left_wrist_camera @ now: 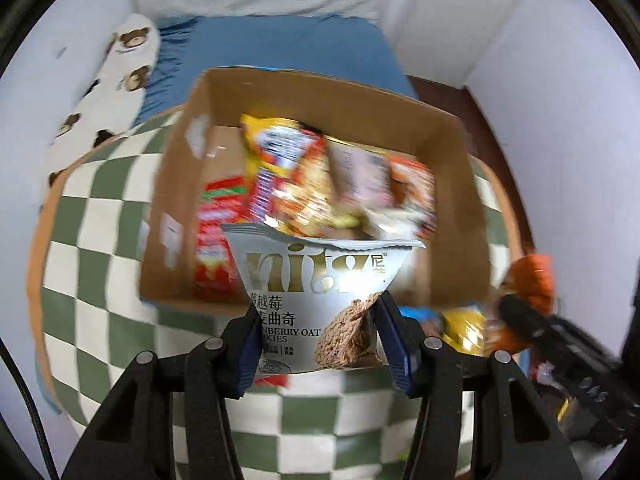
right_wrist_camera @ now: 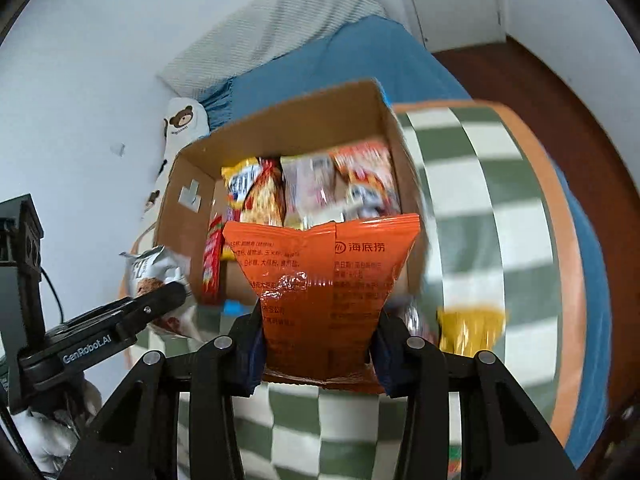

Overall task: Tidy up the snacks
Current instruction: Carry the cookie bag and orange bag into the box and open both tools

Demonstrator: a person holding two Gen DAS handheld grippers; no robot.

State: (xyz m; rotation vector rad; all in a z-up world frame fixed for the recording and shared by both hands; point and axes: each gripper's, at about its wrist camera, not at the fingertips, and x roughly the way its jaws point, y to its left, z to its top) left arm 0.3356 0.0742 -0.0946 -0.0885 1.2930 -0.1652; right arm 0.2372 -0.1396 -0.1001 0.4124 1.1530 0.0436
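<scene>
A cardboard box (left_wrist_camera: 348, 92) on the green-and-white checkered cloth holds several snack packets, yellow, red and orange (left_wrist_camera: 304, 176). My left gripper (left_wrist_camera: 316, 344) is shut on a silver cranberry oat cookie bag (left_wrist_camera: 316, 292), held just in front of the box's near wall. My right gripper (right_wrist_camera: 320, 344) is shut on an orange snack bag (right_wrist_camera: 320, 272), also held at the box's (right_wrist_camera: 280, 120) near edge. Each gripper shows in the other's view: the right one (left_wrist_camera: 560, 332) with its orange bag, the left one (right_wrist_camera: 132, 316) with the silver bag (right_wrist_camera: 152, 272).
A yellow packet (right_wrist_camera: 468, 328) and other loose snacks (left_wrist_camera: 464, 324) lie on the cloth (right_wrist_camera: 500, 200) right of the box. A bed with a blue sheet (left_wrist_camera: 280, 44), a bear-print pillow (left_wrist_camera: 120, 76) and white walls lie behind. Dark wooden floor (right_wrist_camera: 580, 92) is at right.
</scene>
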